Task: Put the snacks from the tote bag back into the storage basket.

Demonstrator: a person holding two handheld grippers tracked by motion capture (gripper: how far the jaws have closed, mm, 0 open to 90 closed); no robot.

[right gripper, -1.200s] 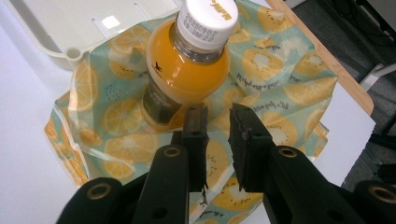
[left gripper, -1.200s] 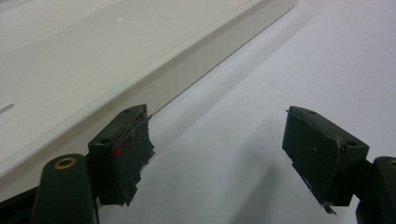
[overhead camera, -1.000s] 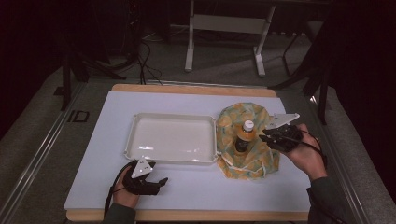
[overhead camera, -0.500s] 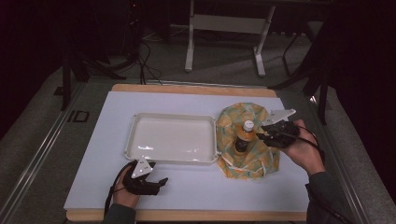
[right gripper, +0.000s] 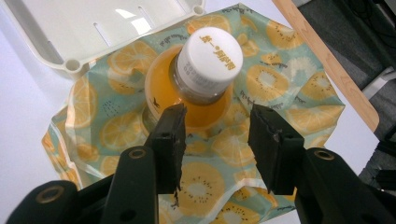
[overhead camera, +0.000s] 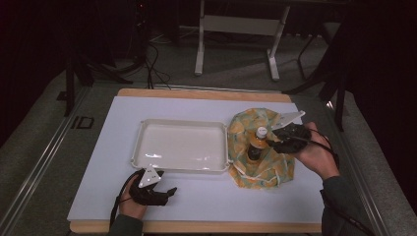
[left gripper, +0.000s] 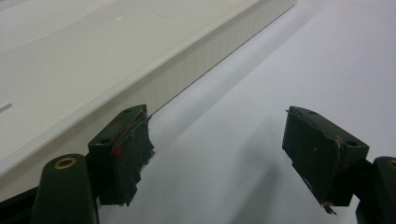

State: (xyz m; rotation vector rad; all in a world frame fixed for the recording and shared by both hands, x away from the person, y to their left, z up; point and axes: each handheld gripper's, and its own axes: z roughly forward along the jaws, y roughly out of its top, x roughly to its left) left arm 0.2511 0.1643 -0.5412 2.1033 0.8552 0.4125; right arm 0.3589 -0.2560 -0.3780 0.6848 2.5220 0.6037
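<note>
A small bottle of orange drink (overhead camera: 257,142) with a white cap stands upright on a cloth printed with orange and kiwi slices (overhead camera: 265,169), right of the white tray (overhead camera: 179,121). My right gripper (overhead camera: 273,142) reaches it from the right. Its jaws have just been opening. In the right gripper view they (right gripper: 217,119) stand apart just short of the bottle (right gripper: 205,70), with nothing pressed between the pads. My left gripper (overhead camera: 167,192) rests on the table in front of the tray, open and empty (left gripper: 217,126).
The tray wall (left gripper: 187,70) runs close past the left gripper's left jaw. A tray corner (right gripper: 70,63) touches the cloth (right gripper: 280,88). The white table mat ends at a wooden edge (overhead camera: 206,92) at the back. A metal stand (overhead camera: 236,24) is on the floor beyond.
The right gripper's jaws have spread apart beside the bottle, which stays upright on the cloth. The left hand and gripper have not moved.
</note>
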